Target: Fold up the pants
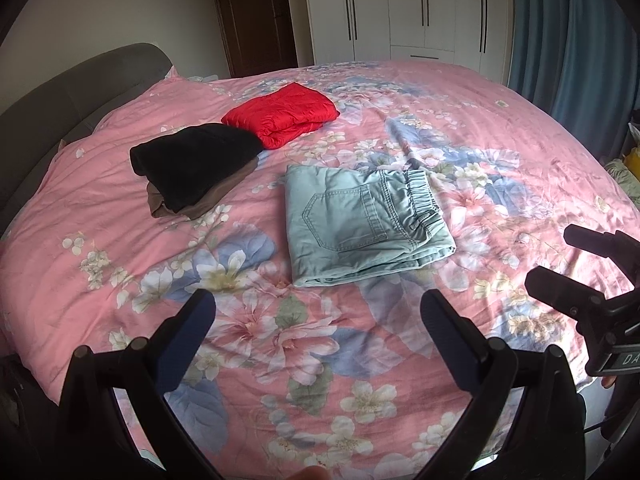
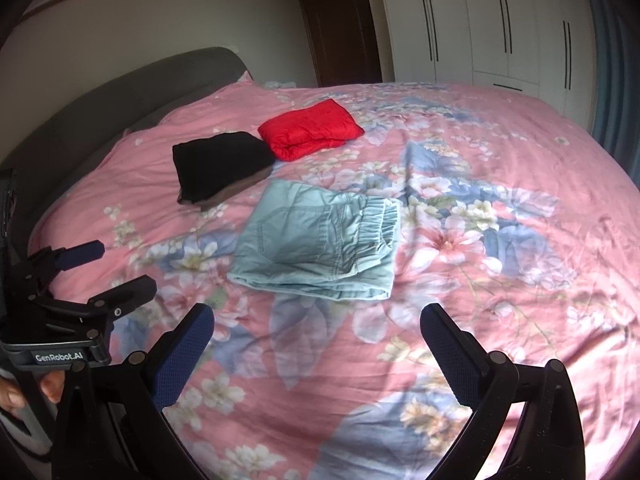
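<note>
Light teal pants (image 1: 362,220) (image 2: 320,246) lie folded into a flat rectangle on the pink floral bedspread, back pocket up, elastic waistband to the right. My left gripper (image 1: 318,316) hovers open above the bedspread, short of the pants' near edge, with nothing between its fingers. My right gripper (image 2: 318,330) is open too, empty, also held back from the pants. Each gripper shows in the other's view: the right gripper (image 1: 560,260) at the right edge, the left gripper (image 2: 116,268) at the left edge, both with jaws apart.
A folded black garment on a brown one (image 1: 196,166) (image 2: 222,164) and a folded red padded jacket (image 1: 282,114) (image 2: 312,128) lie beyond the pants. A grey headboard (image 1: 60,92) is at left, white wardrobes (image 1: 420,12) behind, blue curtain (image 1: 568,40) at right.
</note>
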Demonstrator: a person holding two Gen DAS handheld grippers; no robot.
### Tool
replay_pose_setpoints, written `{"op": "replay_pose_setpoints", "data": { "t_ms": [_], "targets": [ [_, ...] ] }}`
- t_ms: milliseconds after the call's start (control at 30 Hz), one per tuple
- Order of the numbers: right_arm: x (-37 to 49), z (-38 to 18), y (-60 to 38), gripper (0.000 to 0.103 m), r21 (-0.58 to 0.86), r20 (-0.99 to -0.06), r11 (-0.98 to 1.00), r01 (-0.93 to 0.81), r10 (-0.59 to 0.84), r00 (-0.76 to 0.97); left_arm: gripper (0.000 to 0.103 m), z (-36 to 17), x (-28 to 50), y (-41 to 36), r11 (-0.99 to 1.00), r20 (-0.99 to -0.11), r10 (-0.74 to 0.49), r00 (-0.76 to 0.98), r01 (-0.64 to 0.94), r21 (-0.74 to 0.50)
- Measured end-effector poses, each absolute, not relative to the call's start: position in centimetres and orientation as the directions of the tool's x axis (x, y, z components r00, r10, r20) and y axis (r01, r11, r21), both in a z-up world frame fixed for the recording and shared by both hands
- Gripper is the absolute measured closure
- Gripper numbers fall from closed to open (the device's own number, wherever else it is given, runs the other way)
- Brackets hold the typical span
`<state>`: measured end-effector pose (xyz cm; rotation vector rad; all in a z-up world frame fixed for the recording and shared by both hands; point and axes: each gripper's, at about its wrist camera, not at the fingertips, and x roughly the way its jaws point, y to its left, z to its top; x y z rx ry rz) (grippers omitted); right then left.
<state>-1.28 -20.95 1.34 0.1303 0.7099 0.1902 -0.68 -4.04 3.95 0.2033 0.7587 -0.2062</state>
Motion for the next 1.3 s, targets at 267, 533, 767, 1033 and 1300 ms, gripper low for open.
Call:
{"op": "replay_pose_setpoints", "data": {
  "t_ms": [267, 533, 767, 1033, 1300],
  "targets": [
    [-2.0, 1.9, -20.5, 0.001, 0.155, -0.630, 0.979, -0.135, 0.203, 0.750, 0.000, 4.4, -1.2, -3.9, 0.962, -0.691, -0.113, 0.714, 0.254, 0.105],
    [-2.4, 2.2, -20.1, 0.001, 0.152, -0.626, 0.979, -0.138, 0.203, 0.753, 0.000, 4.6, -1.3, -3.8, 0.962, -0.691, -0.108, 0.714, 0.251, 0.109],
    [-2.3, 2.6, -19.9, 0.001, 0.151, -0.625, 0.976, -0.156, 0.216, 0.750, 0.000, 4.7, -1.4, -3.9, 0.962, -0.691, -0.104, 0.715, 0.248, 0.112],
    [-2.3, 2.8, -19.9, 0.001, 0.146, -0.624, 0.977, -0.158, 0.215, 0.751, 0.000, 4.7, -1.4, -3.9, 0.962, -0.692, -0.104, 0.714, 0.249, 0.113],
    [-2.3, 2.8, -19.7, 0.001, 0.144, -0.624, 0.977, -0.158, 0.214, 0.752, 0.000, 4.6, -1.4, -3.9, 0.962, -0.692, -0.104, 0.714, 0.249, 0.112]
  ]
}}
